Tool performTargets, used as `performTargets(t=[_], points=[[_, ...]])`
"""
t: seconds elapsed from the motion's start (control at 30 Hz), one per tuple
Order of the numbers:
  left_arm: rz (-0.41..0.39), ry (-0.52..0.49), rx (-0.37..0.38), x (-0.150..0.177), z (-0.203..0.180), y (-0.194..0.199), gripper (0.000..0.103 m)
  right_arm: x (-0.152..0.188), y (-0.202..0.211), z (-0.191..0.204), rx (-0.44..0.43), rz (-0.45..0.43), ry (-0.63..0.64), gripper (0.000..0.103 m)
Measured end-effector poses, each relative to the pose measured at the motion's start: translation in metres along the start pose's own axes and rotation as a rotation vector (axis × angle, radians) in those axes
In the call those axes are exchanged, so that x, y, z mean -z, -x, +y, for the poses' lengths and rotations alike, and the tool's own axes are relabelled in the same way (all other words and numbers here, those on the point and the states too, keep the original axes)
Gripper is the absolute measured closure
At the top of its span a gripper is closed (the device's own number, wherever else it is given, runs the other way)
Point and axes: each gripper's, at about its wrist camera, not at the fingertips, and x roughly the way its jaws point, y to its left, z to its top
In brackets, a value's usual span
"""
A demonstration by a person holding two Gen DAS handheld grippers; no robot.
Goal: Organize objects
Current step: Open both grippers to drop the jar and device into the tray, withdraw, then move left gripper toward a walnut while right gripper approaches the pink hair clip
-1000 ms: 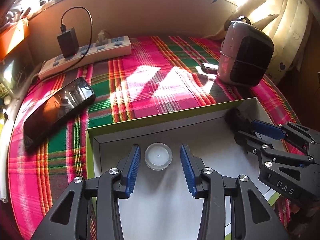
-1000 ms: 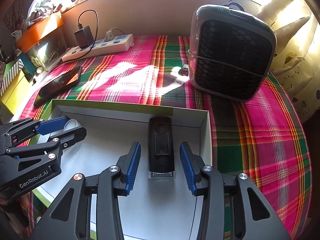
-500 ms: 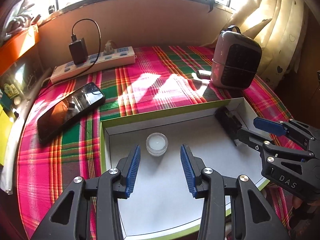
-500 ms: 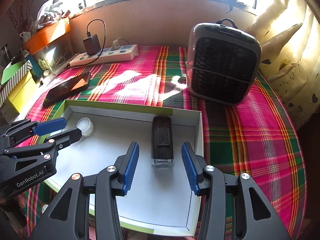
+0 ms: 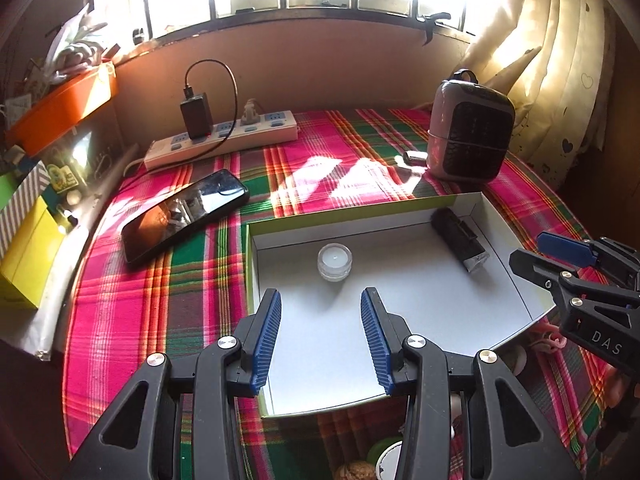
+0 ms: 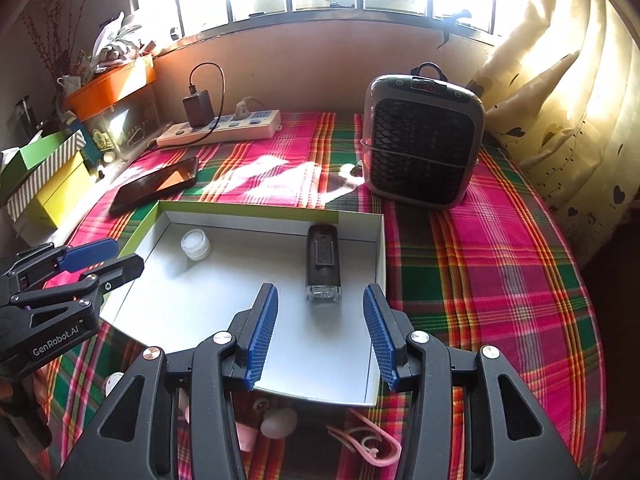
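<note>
A shallow white box with a green rim [image 5: 360,210] lies on the plaid cloth. Inside it stand a small clear jar with a white lid [image 5: 335,261] at the left and a black oblong device [image 5: 458,236] along the right wall. My left gripper [image 5: 320,296] hovers open over the box floor, just short of the jar, with nothing between its blue pads. In the right wrist view, my right gripper [image 6: 320,292] is open and empty too, its tips level with the near end of the black device [image 6: 323,258]. Each gripper shows at the edge of the other's view.
A black phone [image 5: 184,212] and a white power strip [image 5: 224,136] with a charger lie left and behind the box. A grey fan heater [image 6: 420,140] stands at the back right. Small pink items [image 6: 368,444] lie under the box's near edge. Boxes crowd the left ledge.
Both grippers have drawn back and risen. The jar and the black device, which sat between the fingers, now lie ahead of the tips, and the whole box shows.
</note>
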Motion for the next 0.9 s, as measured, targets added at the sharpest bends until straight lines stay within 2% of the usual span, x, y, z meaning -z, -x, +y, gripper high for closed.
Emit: performTargets(t=[0.4,0.57,0.9], points=[[-0.044,0.088,-0.015,0.032,0.024,0.029,0.063,0.024,0.032,-0.016,0.041,-0.060,-0.018,0.057],[-0.054,0.110,0.019,0.045,0.031,0.038,0.063,0.037,0.036,-0.025,0.051,-0.052,-0.032,0.056],[-0.012,0.137,0.085,0.070,0.037,0.036,0.062,0.063,0.039,-0.045,0.051,-0.019,-0.078,0.056]])
